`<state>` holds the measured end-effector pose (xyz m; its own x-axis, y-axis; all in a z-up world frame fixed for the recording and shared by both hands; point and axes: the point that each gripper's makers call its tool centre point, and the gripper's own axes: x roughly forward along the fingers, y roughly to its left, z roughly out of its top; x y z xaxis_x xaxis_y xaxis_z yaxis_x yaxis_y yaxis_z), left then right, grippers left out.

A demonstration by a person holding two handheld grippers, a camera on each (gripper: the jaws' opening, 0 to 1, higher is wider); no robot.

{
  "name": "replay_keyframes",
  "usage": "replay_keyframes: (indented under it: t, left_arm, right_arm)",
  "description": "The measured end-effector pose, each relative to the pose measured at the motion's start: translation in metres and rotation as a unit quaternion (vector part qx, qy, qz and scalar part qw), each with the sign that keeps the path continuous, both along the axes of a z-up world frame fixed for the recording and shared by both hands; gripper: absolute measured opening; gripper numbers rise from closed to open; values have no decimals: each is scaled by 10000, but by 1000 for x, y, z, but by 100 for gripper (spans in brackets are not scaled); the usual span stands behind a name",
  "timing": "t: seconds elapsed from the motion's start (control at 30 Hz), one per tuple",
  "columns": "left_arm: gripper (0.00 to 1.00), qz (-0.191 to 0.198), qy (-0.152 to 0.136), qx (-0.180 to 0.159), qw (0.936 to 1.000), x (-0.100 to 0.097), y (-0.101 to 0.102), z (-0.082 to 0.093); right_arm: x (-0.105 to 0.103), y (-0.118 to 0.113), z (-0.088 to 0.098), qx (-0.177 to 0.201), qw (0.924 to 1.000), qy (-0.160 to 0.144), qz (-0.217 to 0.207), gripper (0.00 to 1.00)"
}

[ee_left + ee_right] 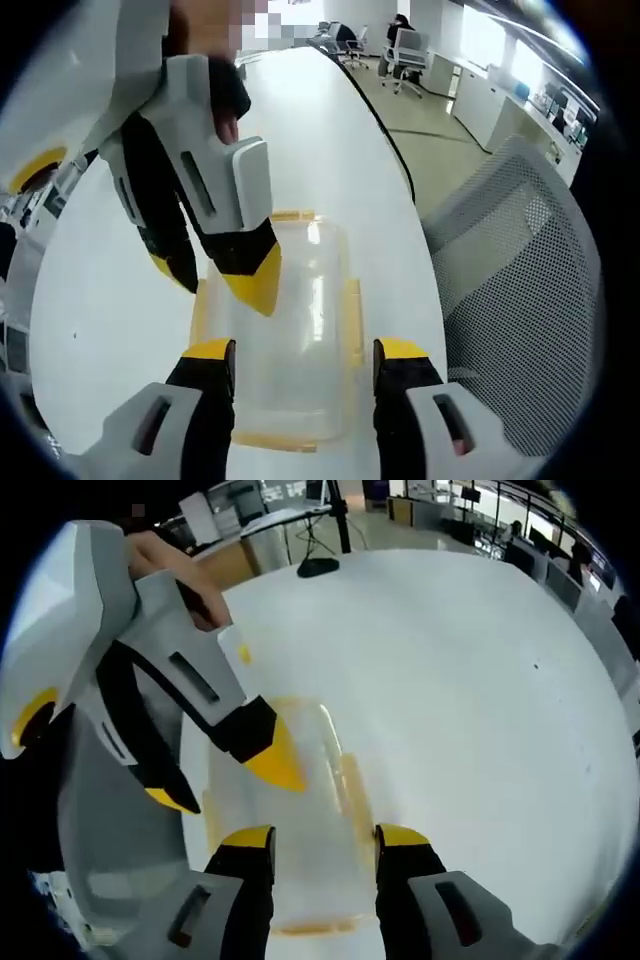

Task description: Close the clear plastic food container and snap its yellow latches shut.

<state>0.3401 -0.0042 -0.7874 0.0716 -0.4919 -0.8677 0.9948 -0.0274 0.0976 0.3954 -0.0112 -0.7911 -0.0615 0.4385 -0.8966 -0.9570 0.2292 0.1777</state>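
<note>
Clear plastic food container lies lid-on at lower centre of both views on the white counter, left hand-held gripper spread astride it, right hand-held gripper likewise spread, probably positioned to press its yellow latches.

no legible text, no labels, no brands, no numbers

Both grippers' spread fingers over lidded container.
</note>
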Motion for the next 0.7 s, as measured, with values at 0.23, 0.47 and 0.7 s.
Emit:
replay_keyframes:
  t: [0.23, 0.47, 0.7]
  left_arm:
    - [55, 260, -70, 34, 9996, 1, -2, 0]
    - [54, 484, -306, 204, 9981, 3, -5, -3]
    - [54, 639, -531, 501, 9953, 3, -6, -6]
  right_arm:
    - [0, 4, -2, -97, 9994, 212, 256, 38]
    - [1, 7, -5, -181, 9973, 574, 415, 39]
    - [1, 10, -8, -241, 9937, 1010, 422, 39]
